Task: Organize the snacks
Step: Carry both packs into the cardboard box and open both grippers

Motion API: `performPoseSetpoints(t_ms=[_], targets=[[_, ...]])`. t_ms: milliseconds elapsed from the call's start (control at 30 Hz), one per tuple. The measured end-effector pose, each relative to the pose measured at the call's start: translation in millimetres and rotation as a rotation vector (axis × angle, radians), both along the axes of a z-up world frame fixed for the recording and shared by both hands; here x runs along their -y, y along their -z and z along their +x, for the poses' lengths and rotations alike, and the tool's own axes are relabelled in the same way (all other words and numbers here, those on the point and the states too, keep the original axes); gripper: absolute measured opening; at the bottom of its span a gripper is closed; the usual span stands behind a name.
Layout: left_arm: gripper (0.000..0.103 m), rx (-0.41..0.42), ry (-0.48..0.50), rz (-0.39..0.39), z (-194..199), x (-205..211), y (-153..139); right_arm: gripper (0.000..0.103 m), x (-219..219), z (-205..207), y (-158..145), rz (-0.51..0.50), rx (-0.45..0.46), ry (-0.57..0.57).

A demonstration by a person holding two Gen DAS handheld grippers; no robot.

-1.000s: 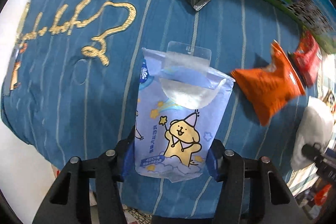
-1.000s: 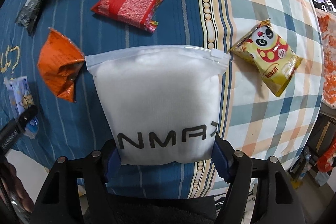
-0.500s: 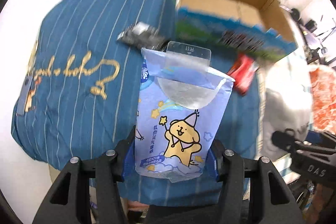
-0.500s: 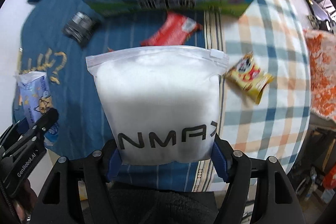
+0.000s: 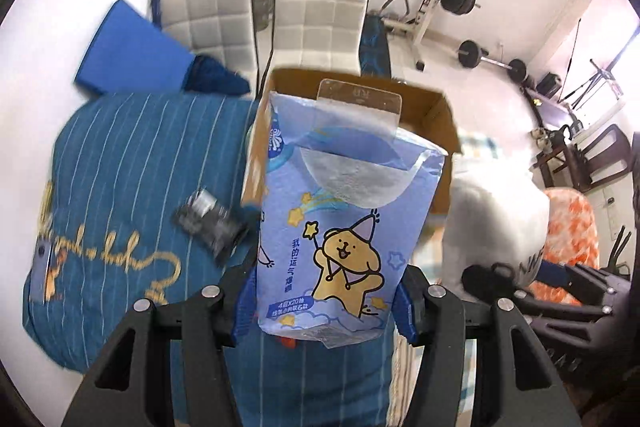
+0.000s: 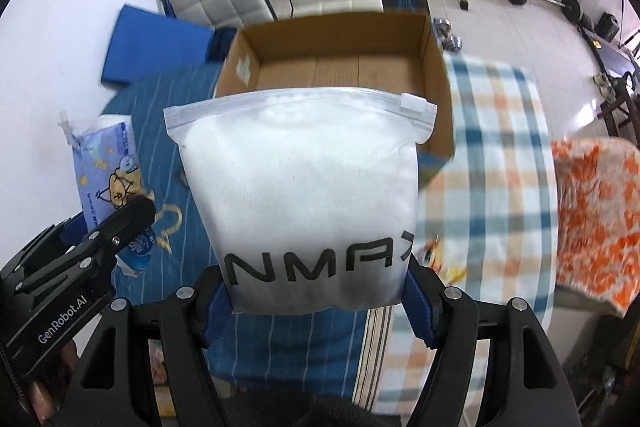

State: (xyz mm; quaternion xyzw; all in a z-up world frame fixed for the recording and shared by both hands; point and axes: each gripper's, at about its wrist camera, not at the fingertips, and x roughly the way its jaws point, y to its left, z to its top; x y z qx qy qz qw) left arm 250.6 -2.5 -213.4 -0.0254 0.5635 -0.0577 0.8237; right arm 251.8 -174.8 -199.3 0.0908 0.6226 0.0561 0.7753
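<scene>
Open brown cardboard box (image 6: pixel 340 67) ahead; left tool (image 5: pixel 326 301) pinches a blue cartoon pouch (image 5: pixel 340 227), right tool (image 6: pixel 320 303) pinches a white zip bag (image 6: pixel 304 195), both raised.

The open cardboard box (image 6: pixel 340 67) stands upright, its brown inside bare. In front of it a white zip-top pouch (image 6: pixel 304 195) lettered "NMAX" is held upright, slider at its top right. Left of the box, a pale blue pack (image 5: pixel 340 219) printed with a yellow cartoon dog is held upright, clear tab uppermost.
</scene>
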Motion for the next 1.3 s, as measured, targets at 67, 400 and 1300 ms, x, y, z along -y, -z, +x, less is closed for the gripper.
performPoseSetpoints(t_ms=[67, 400, 1300], targets=[[0.053, 0.016, 0.007, -0.008, 23, 2, -1, 0.073, 5, 20, -4, -0.005, 0.015, 0.001], [0.053, -0.029, 0.027, -0.041, 137, 34, 25, 0.073, 32, 120, 36, -0.03, -0.013, 0.041], [0.054, -0.519, -0.018, -0.177, 283, 65, 232, 0.074, 65, 264, 234, -0.093, -0.272, 0.095]])
